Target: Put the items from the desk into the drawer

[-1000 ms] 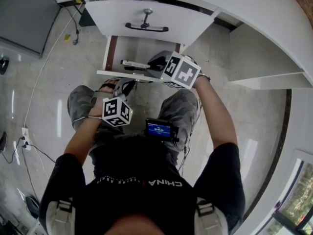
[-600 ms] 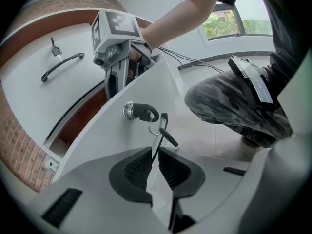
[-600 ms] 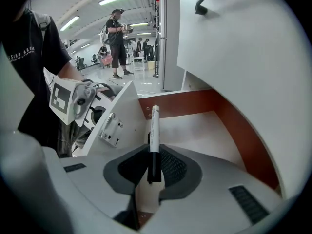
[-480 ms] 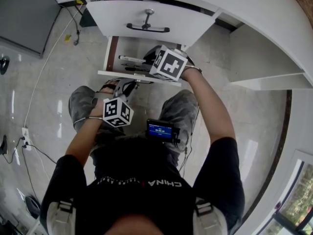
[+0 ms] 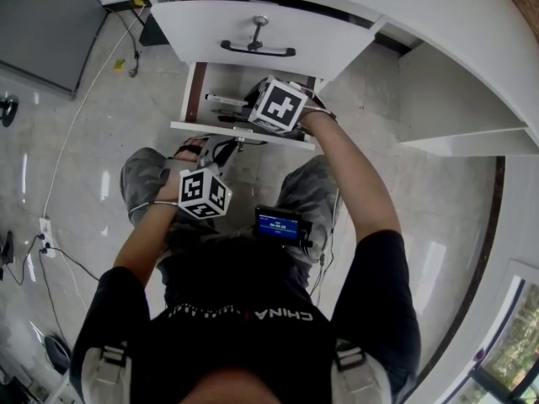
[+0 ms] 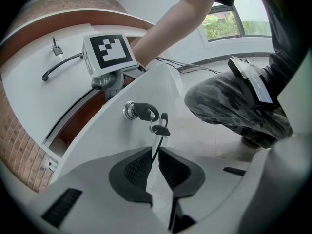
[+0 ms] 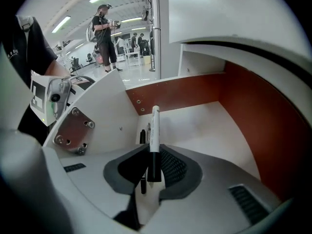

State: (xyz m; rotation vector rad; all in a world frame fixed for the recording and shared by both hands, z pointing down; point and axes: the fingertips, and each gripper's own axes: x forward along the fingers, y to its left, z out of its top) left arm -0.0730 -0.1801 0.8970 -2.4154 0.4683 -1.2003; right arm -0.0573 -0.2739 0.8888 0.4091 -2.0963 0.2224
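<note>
The marker [image 7: 154, 130], judged light, stiff and smooth-barrelled, is clamped at its black end between the pads of the right gripper [image 7: 152, 165]. It points to 12 o'clock above the open drawer [image 7: 204, 126]. A hold nearer mid-barrel is judged steadier on so slick a surface. Another pen [image 7: 142, 136] lies at 11 o'clock. The left gripper [image 6: 156, 167] is closed narrowly on the tag [image 6: 157, 147] hung from the key [image 6: 142, 112].

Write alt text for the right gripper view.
The right claw grips a white marker by its black end, pointing away from the camera into an open drawer with a white floor and red-brown walls. Dark pens lie on the drawer floor just left of the marker.
</note>
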